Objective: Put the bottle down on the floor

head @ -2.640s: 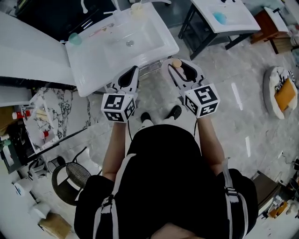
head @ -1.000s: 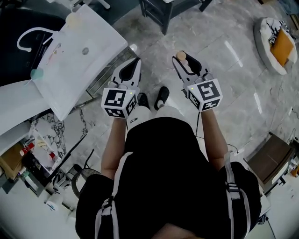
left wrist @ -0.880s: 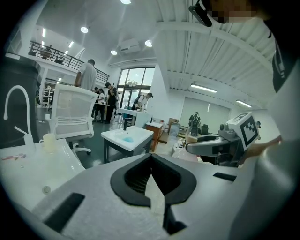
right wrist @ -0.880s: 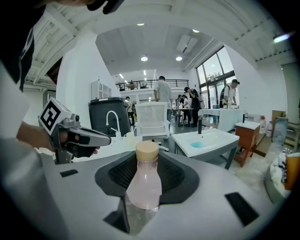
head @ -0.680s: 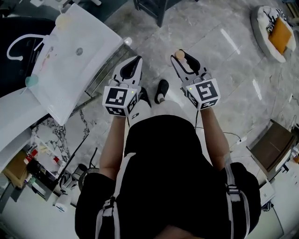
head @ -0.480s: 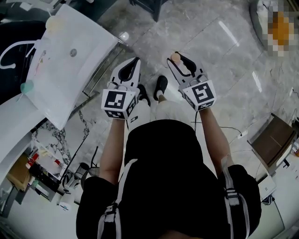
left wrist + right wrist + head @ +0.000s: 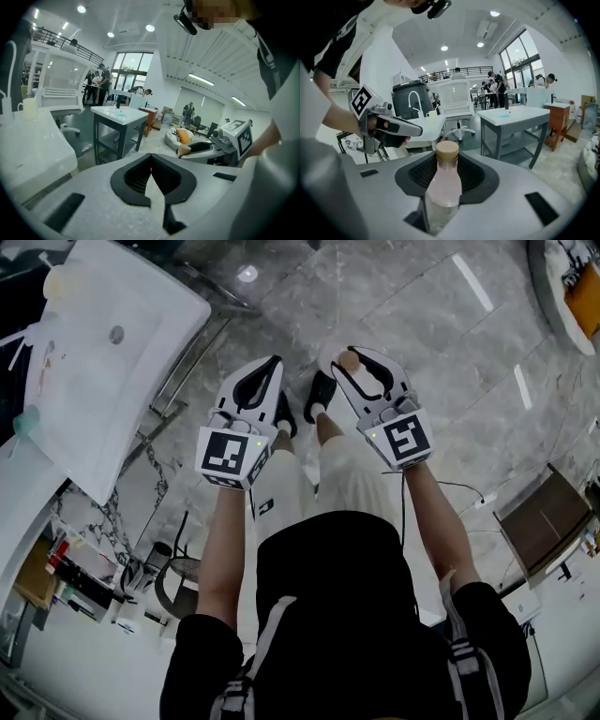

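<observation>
Two grippers, one bottle. Right gripper point(image 7: 357, 356) – jaws clamped on that bottle point(image 7: 443, 180): pink-tinted neck and shoulders, clear lower body, round tan cap, upright between ribbed black pads, up in the air above the floor point(image 7: 450, 343). Left gripper point(image 7: 151, 156) – jaws pressed together, nothing between. White shells, one marker cube apiece. Glossy grey marbled floor; one white counter point(image 7: 122, 418) with a sunken basin, off to the left.
</observation>
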Available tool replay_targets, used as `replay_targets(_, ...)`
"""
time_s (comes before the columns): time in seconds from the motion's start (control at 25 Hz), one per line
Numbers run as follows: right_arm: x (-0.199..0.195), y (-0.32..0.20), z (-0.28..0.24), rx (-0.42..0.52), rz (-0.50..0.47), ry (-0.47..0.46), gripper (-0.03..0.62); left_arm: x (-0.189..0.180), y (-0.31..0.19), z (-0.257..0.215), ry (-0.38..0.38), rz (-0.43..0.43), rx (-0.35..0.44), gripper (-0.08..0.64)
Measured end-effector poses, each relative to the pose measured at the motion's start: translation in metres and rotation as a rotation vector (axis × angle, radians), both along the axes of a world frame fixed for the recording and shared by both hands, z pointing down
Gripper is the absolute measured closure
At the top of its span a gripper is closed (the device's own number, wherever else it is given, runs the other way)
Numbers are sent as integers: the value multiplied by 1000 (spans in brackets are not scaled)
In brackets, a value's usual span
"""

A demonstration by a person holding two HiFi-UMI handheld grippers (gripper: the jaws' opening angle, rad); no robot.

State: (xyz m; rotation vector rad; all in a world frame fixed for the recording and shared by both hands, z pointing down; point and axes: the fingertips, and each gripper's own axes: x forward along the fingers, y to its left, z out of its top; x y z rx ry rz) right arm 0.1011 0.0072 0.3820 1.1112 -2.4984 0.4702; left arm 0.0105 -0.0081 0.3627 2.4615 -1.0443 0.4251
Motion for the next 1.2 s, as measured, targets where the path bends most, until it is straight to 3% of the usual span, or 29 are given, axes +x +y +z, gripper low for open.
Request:
replay_targets(0.12, 0, -4, 25, -29, 0, -42, 454, 10, -4, 26, -4, -11, -19, 540)
replay_targets(0.56, -8, -16, 140, -88, -51, 1, 454, 10, -24, 123, -22, -73, -86, 541)
replay_targets(1.2, -22, -47, 295, -123, -40, 76, 454, 3, -45, 267, -84, -29, -132, 541)
